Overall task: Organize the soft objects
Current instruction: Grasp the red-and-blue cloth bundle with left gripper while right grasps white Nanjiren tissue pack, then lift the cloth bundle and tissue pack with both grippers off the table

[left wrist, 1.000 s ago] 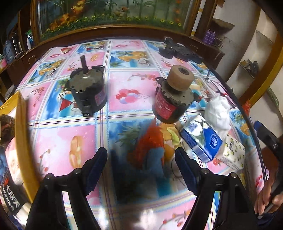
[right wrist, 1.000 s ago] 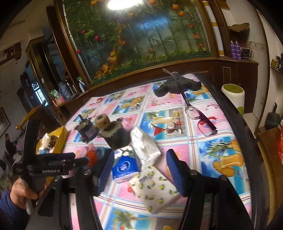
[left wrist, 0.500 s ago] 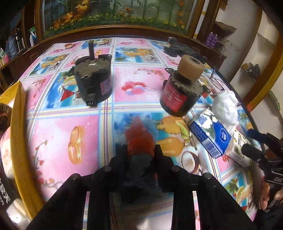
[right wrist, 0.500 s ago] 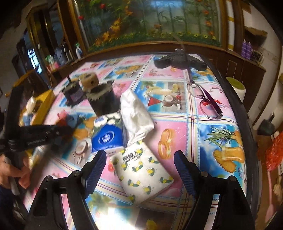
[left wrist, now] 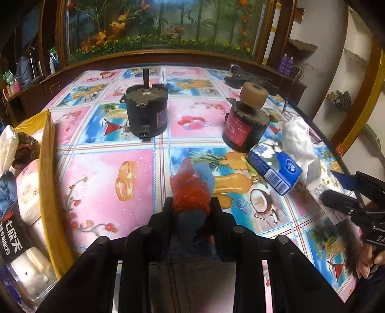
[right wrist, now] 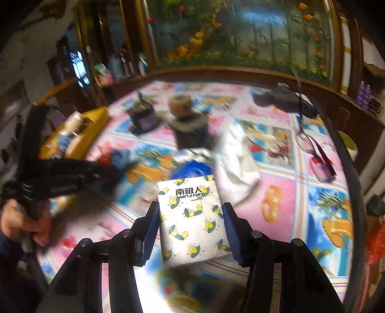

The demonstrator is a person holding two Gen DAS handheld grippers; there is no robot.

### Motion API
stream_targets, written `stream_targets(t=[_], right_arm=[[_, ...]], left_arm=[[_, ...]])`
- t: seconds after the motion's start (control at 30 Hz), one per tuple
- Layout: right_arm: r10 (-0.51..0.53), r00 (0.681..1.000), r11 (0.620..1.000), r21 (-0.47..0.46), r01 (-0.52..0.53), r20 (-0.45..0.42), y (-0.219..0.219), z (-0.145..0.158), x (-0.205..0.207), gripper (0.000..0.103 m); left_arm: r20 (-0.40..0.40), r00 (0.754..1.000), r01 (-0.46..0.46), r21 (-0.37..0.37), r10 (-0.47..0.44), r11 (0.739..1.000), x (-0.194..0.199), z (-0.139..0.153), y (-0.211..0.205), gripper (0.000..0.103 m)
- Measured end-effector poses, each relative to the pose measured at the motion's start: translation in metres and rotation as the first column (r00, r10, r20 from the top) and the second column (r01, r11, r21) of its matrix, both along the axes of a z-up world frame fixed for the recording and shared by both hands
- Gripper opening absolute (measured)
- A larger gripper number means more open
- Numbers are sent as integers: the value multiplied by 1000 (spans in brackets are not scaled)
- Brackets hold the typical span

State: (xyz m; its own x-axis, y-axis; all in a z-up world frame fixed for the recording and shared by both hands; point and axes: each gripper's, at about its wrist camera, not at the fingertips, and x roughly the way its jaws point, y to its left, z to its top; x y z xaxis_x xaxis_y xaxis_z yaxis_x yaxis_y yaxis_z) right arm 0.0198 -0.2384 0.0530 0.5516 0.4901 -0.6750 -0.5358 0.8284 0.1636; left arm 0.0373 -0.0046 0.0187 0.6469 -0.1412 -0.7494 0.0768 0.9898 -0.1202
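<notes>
Clamping the red-and-blue bundle (left wrist: 191, 192) near its end, the left gripper (left wrist: 191, 207) is squeezed tight on it — soft stuff needs this; the right gripper (right wrist: 191, 219) has just been closing around the tissue pack (right wrist: 192, 216) on the table (right wrist: 284, 192) — contact unclear; the yellow box (left wrist: 47, 154) waits at the left.

Both views ride low over the patterned table (left wrist: 108, 173), tilted down and facing the fish tank (left wrist: 163, 21) along its far edge. The left wrist camera sits close above the table's near-left part, beside the yellow box (left wrist: 45, 168). The right wrist camera looks from the near-right — closer to the glasses (right wrist: 317, 154). Both share the two black motors (left wrist: 147, 113), the tissue packs (left wrist: 274, 168) and the tank.
</notes>
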Motion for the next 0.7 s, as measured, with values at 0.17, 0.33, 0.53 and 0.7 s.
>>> stream_targets(t=[0.17, 0.33, 0.53, 0.7], right_arm=[[-27, 1000, 996, 90, 25, 17, 8, 11, -2, 56], [-100, 994, 981, 174, 91, 47, 24, 23, -13, 56], [-141, 986, 978, 169, 123, 95, 52, 28, -23, 56], [-109, 989, 986, 138, 95, 98, 63, 22, -23, 56]], left_arm=[[72, 997, -20, 28, 18, 999, -19, 9, 0, 28], [137, 990, -35, 60, 26, 998, -32, 15, -3, 28], [191, 981, -37, 109, 15, 993, -43, 22, -9, 28], [207, 978, -41, 137, 12, 990, -47, 22, -11, 28]])
